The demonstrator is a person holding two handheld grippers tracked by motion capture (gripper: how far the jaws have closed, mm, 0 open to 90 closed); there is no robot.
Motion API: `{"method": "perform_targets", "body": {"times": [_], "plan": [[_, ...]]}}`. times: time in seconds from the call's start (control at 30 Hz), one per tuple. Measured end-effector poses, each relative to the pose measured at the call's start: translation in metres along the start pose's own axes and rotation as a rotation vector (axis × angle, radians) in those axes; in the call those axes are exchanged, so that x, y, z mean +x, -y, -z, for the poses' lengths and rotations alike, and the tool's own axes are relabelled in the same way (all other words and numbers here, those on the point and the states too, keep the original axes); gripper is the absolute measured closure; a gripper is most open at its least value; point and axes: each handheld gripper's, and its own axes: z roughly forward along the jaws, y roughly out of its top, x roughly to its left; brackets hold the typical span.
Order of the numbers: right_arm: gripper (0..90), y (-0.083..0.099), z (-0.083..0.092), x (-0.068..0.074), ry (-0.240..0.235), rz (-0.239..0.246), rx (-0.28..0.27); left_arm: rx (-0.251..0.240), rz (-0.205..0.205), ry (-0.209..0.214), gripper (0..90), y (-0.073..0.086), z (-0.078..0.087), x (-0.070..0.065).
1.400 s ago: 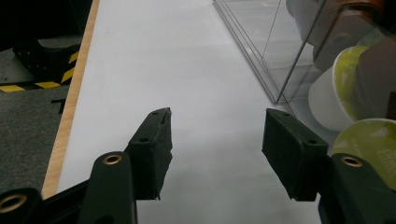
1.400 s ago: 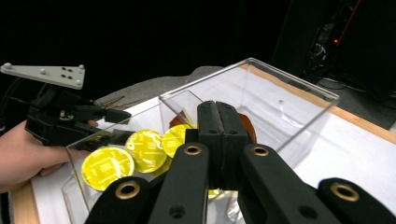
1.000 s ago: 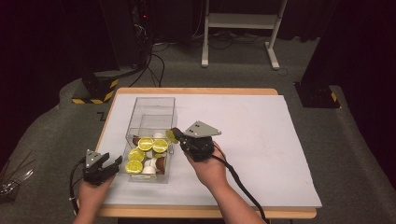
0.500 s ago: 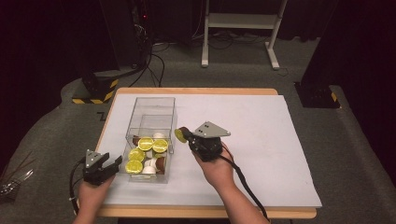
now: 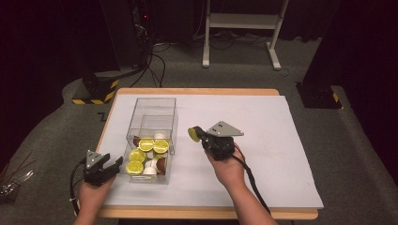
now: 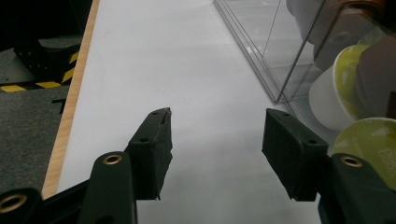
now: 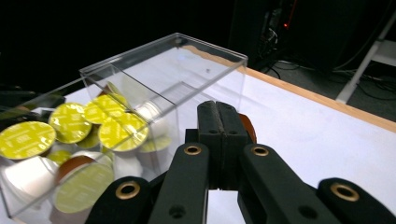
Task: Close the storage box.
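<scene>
A clear plastic box (image 5: 152, 99) stands on the white table sheet, its near end full of coffee capsules (image 5: 148, 154) with yellow lids, some white or brown. My right gripper (image 5: 201, 136) hovers to the right of the box, shut on a yellow-lidded capsule (image 5: 193, 134) that it pinches by the edge. In the right gripper view the jaws (image 7: 218, 112) meet, with the capsule's brown body (image 7: 248, 127) peeking out behind them. My left gripper (image 5: 115, 163) rests low by the box's near left corner, open, with nothing between its pads (image 6: 217, 135); capsules (image 6: 345, 88) show through the wall.
The white sheet (image 5: 281, 140) covers the wooden table, and its whole right half is bare. The far end of the box holds nothing. Dark floor, cables and a white stand (image 5: 239, 28) lie beyond the table's far edge.
My right gripper has moved to the right, away from the box, carrying the yellow-lidded capsule with it. The left gripper has stayed where it was.
</scene>
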Motion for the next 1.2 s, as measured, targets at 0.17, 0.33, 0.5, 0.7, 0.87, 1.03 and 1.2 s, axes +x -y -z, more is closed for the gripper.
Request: {"method": "perform_targets", "body": {"times": [0.17,0.33,0.5,0.7,0.87,1.03,1.2], "plan": [[90.0,0.006,0.003,-0.011,0.022,-0.011,0.006,0.004,-0.005,0.000,42.7,0.000,0.000,0.000],[90.0,0.010,0.007,-0.021,0.043,-0.026,0.010,-0.001,0.001,0.001,42.8,0.000,0.000,0.000],[90.0,0.013,0.011,-0.028,0.064,-0.031,0.014,-0.002,0.000,0.001,42.8,0.000,0.000,0.000],[90.0,0.016,0.015,-0.040,0.089,-0.046,0.017,-0.008,0.004,0.000,42.8,0.000,0.000,0.000],[90.0,0.020,0.016,-0.051,0.113,-0.063,0.025,-0.003,-0.002,0.001,42.8,0.000,0.000,0.000],[90.0,0.028,0.016,-0.065,0.145,-0.085,0.040,-0.008,0.005,0.001,42.8,0.000,0.000,0.000],[90.0,0.035,0.015,-0.077,0.174,-0.106,0.050,-0.007,0.003,0.004,42.8,0.000,0.000,0.000]]}}
